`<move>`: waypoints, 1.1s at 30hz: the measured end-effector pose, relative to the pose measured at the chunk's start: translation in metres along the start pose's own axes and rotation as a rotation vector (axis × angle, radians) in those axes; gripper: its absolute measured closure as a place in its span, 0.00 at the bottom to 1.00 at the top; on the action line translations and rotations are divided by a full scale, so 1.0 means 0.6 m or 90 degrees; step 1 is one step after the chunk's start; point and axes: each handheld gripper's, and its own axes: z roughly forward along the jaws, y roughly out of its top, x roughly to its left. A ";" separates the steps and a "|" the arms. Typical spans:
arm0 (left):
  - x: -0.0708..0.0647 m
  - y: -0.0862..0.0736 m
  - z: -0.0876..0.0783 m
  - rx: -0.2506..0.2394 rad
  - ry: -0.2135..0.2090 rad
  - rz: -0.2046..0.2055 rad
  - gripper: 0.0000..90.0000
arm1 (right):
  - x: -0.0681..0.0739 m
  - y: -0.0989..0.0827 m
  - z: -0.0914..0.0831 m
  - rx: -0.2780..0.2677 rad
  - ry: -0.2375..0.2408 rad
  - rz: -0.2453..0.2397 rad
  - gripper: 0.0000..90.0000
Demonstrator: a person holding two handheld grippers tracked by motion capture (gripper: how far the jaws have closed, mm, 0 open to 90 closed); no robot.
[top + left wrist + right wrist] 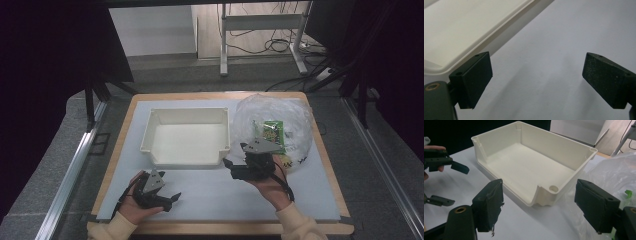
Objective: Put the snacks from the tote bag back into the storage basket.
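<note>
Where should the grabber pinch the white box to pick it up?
Probably the thin upright side wall of the white box, near the right gripper. Come down from above with one jaw inside and one outside: the box is open-topped and empty, and too wide to span whole.

Clear bag (272, 117) — contents only partly legible through the crinkled film; green packet (274, 134) print too small to read. My right gripper (239, 167) covers the bag's near edge. White bin (461, 32) cut off by the left gripper view's top and left edges — far wall out of frame.
</note>
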 end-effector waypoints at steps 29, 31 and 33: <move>0.001 -0.002 -0.001 0.000 0.001 -0.002 0.10 | -0.072 0.024 0.006 0.001 -0.032 0.035 0.27; 0.001 -0.002 -0.001 0.001 0.002 -0.002 0.10 | -0.073 0.024 0.004 0.001 -0.033 0.037 0.27; 0.001 -0.002 0.000 0.001 0.002 -0.002 0.10 | -0.081 0.024 0.000 0.000 -0.040 0.043 0.27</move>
